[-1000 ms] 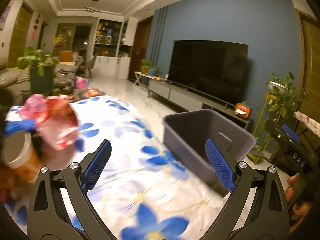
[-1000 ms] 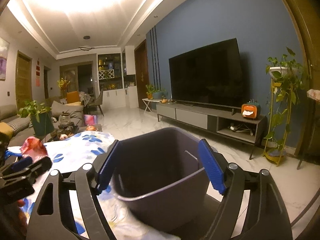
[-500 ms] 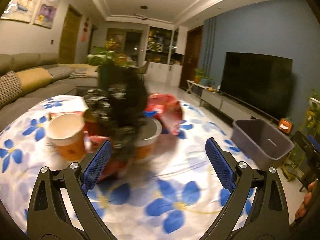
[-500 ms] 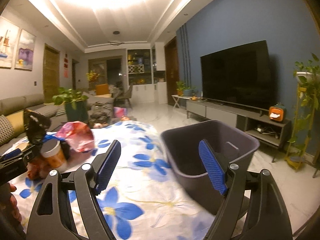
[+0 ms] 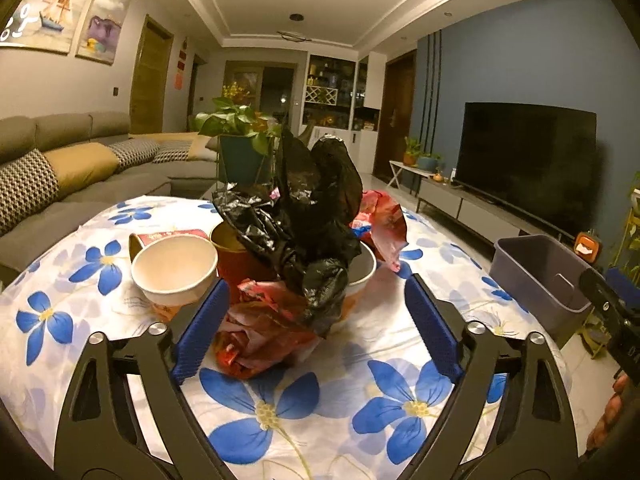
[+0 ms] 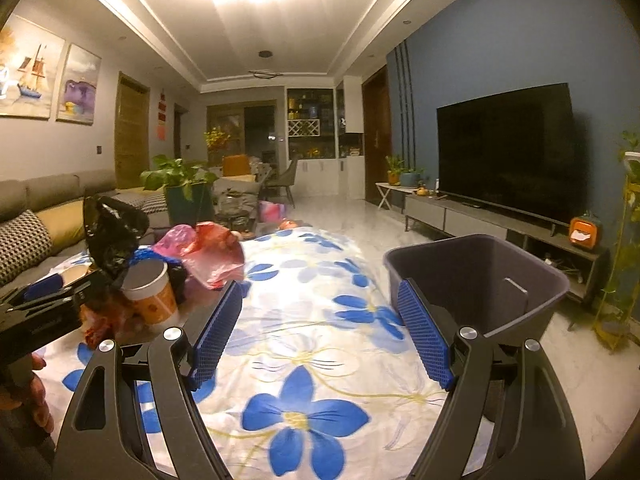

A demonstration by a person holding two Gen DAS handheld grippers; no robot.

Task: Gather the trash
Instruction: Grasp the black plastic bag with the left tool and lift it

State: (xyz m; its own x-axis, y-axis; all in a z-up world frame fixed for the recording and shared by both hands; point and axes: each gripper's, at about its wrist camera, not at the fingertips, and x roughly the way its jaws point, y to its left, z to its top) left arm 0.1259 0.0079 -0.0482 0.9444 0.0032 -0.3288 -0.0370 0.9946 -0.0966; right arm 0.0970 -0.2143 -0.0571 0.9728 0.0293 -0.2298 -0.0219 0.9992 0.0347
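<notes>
A heap of trash sits on the flowered tablecloth (image 5: 304, 404): a crumpled black plastic bag (image 5: 308, 216), a red wrapper (image 5: 260, 320), a white paper cup (image 5: 174, 268), a red cup (image 5: 236, 260) and a red-pink bag (image 5: 380, 224). My left gripper (image 5: 316, 328) is open, its blue pads on either side of the red wrapper. A grey bin (image 6: 480, 280) stands at the table's right edge. My right gripper (image 6: 320, 328) is open over bare cloth, left of the bin, with nothing between its fingers. The right wrist view shows the heap's black bag (image 6: 112, 236), paper cup (image 6: 150, 296) and pink bag (image 6: 212, 252).
A grey sofa (image 5: 60, 176) with cushions lies to the left, a potted plant (image 5: 240, 140) behind the heap. A TV (image 6: 508, 152) on a low console fills the right wall. The grey bin (image 5: 544, 276) overhangs the table edge above the marble floor.
Both grippers swung left, from the bin toward the trash heap. The left gripper came close to the heap, which now sits between its open pads. The right gripper left the bin's rim.
</notes>
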